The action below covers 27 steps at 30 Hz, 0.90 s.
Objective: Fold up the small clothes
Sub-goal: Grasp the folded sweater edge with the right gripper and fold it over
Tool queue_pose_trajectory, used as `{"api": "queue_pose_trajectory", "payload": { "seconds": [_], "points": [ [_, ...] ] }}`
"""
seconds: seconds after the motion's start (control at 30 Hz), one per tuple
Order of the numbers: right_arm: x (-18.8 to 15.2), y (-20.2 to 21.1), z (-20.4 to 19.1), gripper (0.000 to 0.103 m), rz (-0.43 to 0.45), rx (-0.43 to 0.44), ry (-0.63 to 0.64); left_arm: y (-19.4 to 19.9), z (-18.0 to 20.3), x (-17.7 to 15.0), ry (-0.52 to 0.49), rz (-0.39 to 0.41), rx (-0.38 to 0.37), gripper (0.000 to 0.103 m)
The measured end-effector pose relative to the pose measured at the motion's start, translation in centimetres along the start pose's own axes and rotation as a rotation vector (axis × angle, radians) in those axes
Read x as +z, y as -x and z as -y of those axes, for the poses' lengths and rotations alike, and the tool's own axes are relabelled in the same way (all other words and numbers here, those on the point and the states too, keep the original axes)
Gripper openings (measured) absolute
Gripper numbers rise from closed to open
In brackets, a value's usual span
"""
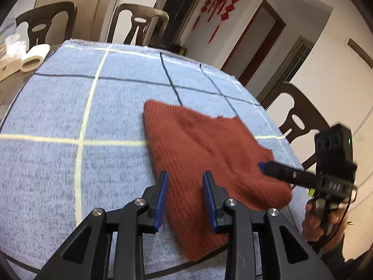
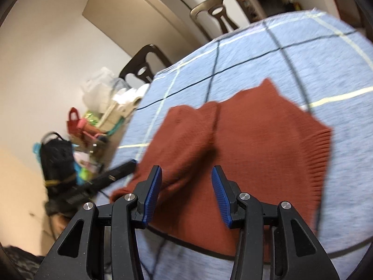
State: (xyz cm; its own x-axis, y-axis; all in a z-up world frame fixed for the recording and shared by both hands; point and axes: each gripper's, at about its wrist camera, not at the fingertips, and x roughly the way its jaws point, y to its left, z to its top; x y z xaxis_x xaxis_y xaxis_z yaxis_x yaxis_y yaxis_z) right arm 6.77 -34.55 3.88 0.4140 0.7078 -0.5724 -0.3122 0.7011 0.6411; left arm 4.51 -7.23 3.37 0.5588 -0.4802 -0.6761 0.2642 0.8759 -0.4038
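A rust-red knitted garment (image 1: 209, 144) lies partly folded on a blue checked cloth (image 1: 70, 107) that covers the table. My left gripper (image 1: 185, 175) hovers just above the garment's near left edge. Its jaws are apart and the blue pads press on nothing. From the right, my right gripper (image 1: 264, 166) reaches over the garment's right corner, held by a hand (image 1: 314, 221). In the right wrist view the right gripper (image 2: 186, 170) stands open over the garment (image 2: 256, 140), whose folded-over flap lies below it. The left gripper (image 2: 126, 166) shows blurred at the garment's left edge.
Dark plastic chairs (image 1: 139, 23) stand around the table, one at the right (image 1: 300, 116). A paper roll (image 1: 35, 57) and white items lie at the far left. Bags and clutter (image 2: 93, 128) sit on the table beyond the cloth's edge.
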Motion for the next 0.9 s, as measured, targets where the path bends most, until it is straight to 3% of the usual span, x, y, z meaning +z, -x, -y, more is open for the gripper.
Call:
{"api": "queue_pose_trajectory", "payload": {
  "seconds": [0.27, 0.3, 0.37, 0.47, 0.7, 0.9],
  "points": [
    [0.6, -3.2, 0.4, 0.046, -0.095, 0.022, -0.083, -0.7, 0.3, -0.7, -0.032, -0.003, 0.014, 0.038],
    [0.7, -3.3, 0.5, 0.043, -0.096, 0.027, -0.092, -0.8, 0.3, -0.7, -0.034, -0.004, 0.015, 0.038],
    [0.9, -3.6, 0.3, 0.021, -0.095, 0.015, -0.084, -1.0, 0.4, -0.7, -0.035, -0.006, 0.017, 0.039],
    [1.0, -3.8, 0.2, 0.015, -0.097, 0.004, -0.066, -0.9, 0.4, -0.5, -0.035, -0.012, 0.022, 0.039],
    [2.2, -0.8, -0.4, 0.013, -0.02, -0.007, 0.018, -0.3, 2.1, 1.2, -0.073, 0.018, 0.015, 0.039],
    [2.9, 3.0, 2.1, 0.013, 0.057, -0.078, 0.004, -1.4, 4.7, 1.8, -0.129, 0.016, -0.015, 0.039]
  ]
}}
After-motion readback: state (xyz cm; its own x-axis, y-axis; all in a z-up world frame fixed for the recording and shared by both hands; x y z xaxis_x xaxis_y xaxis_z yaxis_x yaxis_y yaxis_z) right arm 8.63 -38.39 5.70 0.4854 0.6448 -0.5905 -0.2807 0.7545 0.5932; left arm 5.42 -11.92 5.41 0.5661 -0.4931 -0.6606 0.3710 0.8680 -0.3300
